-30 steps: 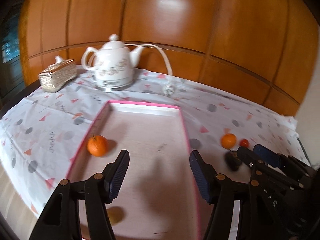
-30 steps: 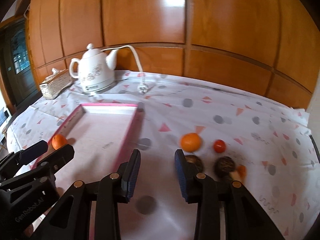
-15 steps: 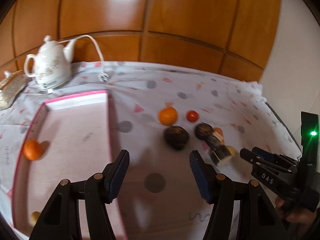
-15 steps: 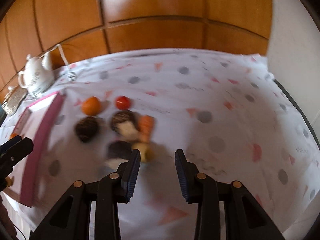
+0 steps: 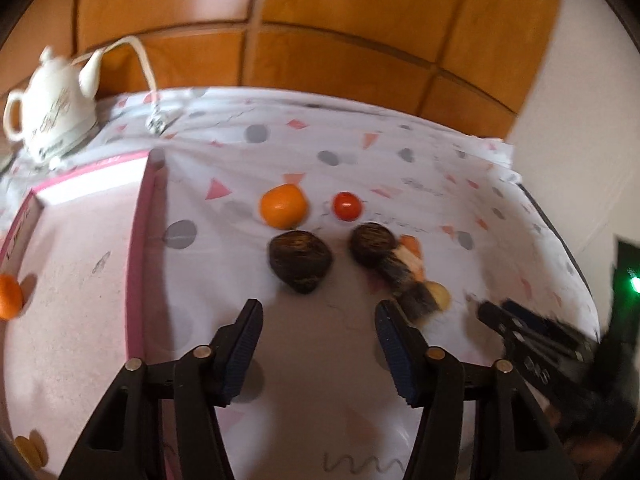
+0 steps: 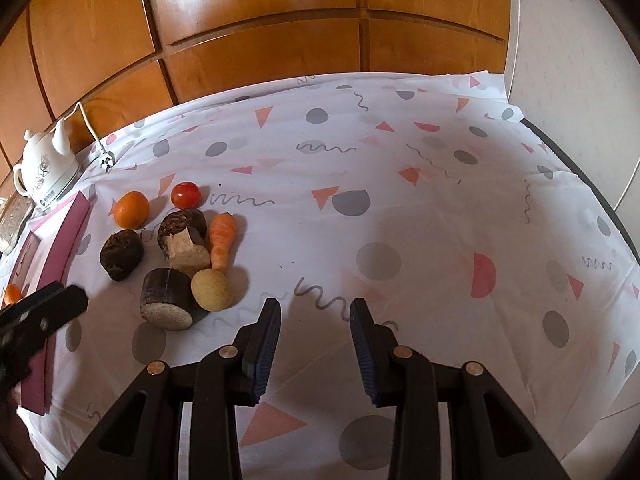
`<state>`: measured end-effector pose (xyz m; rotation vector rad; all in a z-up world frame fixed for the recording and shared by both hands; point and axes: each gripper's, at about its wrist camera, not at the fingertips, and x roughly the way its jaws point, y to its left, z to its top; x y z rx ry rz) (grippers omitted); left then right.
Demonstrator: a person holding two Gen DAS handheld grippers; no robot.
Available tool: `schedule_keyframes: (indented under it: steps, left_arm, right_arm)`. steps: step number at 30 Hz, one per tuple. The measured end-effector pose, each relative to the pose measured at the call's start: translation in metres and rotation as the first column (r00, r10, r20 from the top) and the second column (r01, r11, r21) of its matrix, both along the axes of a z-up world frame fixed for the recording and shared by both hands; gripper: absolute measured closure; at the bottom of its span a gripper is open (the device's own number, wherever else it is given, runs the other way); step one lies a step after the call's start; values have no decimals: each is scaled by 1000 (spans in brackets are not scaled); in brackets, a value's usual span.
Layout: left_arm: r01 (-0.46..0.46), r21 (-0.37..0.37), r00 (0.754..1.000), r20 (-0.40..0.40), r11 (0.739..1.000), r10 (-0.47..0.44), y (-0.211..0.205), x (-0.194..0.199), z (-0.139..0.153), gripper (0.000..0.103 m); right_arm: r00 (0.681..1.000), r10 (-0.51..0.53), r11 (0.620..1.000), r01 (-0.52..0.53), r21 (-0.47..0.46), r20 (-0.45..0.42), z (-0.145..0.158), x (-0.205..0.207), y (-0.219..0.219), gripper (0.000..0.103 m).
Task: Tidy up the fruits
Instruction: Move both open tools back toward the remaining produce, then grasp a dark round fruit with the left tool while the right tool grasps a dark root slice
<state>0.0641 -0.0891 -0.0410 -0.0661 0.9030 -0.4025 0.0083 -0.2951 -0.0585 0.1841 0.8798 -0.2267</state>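
An orange (image 5: 284,211), a red tomato (image 5: 347,206) and dark brown lumps (image 5: 300,261) lie on the patterned cloth right of the pink tray (image 5: 140,240). A second orange (image 5: 8,294) sits inside the tray. My left gripper (image 5: 318,314) hovers just short of the nearest dark lump, its jaws closing with nothing between them. In the right wrist view the orange (image 6: 131,209), tomato (image 6: 185,195), carrot (image 6: 222,236) and potato (image 6: 212,290) lie left of my right gripper (image 6: 315,312). It stands open and empty over bare cloth.
A white kettle (image 5: 52,116) with its cord stands at the back left, behind the tray. Wood panelling closes the far side and a white wall (image 6: 580,60) the right. The cloth (image 6: 440,200) stretches right of the produce to the table's edge.
Both views have swung right, from the tray to the pile of produce, and dipped toward the table. The left jaws have narrowed a little. The right jaws keep the same gap.
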Motion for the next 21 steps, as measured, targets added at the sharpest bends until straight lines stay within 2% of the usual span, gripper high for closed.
schedule_keyframes:
  steps: [5,14,16,21]
  left_arm:
    - [-38,8,999,6,999,38,-1,25,-1,51]
    - [-44,85,999,-11,995,45,-23,57,-24,50]
    - [-26,64,1000,-12,998,27,-23,58,-26,56]
    - [-27,62,1000,15,998,26,-19,44,-25,57]
  right_arm:
    - [1000,11,1000,-11,3,-2,-3,1,0,67]
    - [999,41,999,-41,22,10,-6,0,-1,67]
    - [999,47,998,-48,29,14,-7,-1,-2,67]
    - [997,68,996,-69,58,27,-6,-1,0,67]
